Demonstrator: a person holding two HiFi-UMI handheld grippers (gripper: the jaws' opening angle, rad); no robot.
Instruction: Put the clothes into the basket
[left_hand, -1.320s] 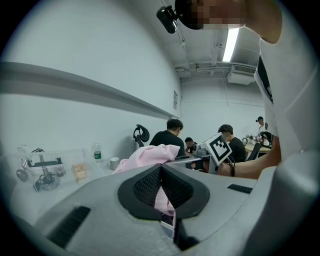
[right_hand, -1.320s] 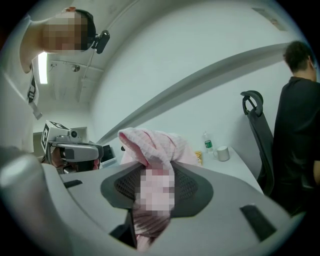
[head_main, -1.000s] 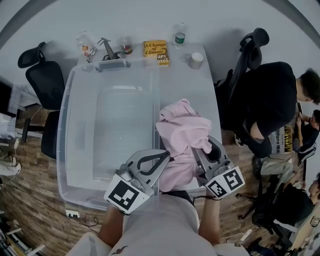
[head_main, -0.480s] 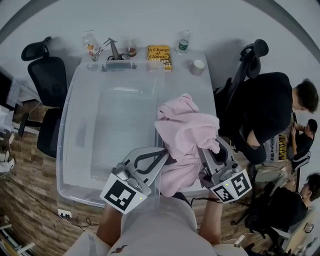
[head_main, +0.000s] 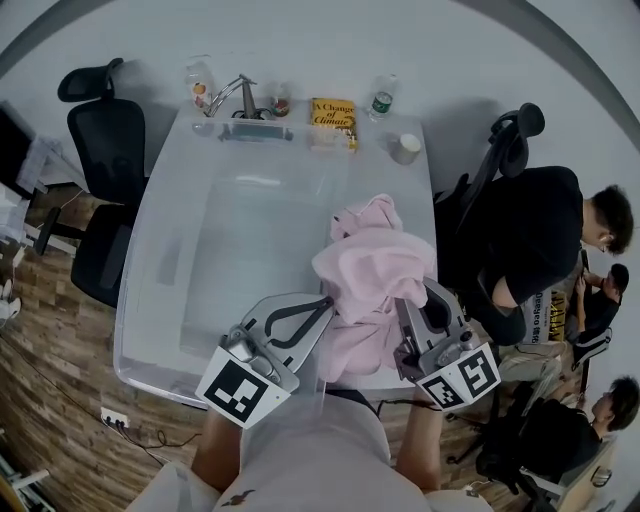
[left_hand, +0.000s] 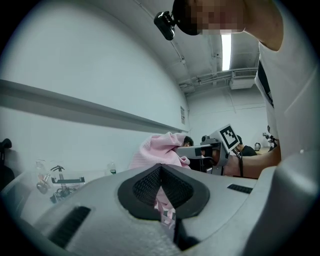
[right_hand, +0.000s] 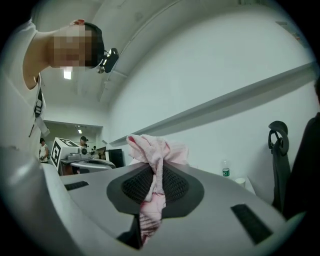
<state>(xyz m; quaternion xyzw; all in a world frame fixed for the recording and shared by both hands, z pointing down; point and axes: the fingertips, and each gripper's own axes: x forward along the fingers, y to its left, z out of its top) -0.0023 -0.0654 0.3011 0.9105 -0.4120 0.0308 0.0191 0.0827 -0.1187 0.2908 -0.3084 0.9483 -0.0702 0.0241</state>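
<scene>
Left claw (head_main: 324, 306) clamps the crumpled pink garment (head_main: 375, 268); right claw (head_main: 400, 312) is closing on a thin fold (could slip) before the clear plastic basket (head_main: 150, 232) at nine o'clock.

white shirt (head_main: 312, 455); left gripper (head_main: 328, 306) and right gripper (head_main: 412, 300) grey.

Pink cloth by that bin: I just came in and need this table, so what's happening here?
A person holds a gripper in each hand. The left gripper and the right gripper both pinch the pink cloth; the right one's jaws are closing on it. The cloth is bunched up between them over the table, at the right edge of the clear bin, and is not yet in it.
</scene>
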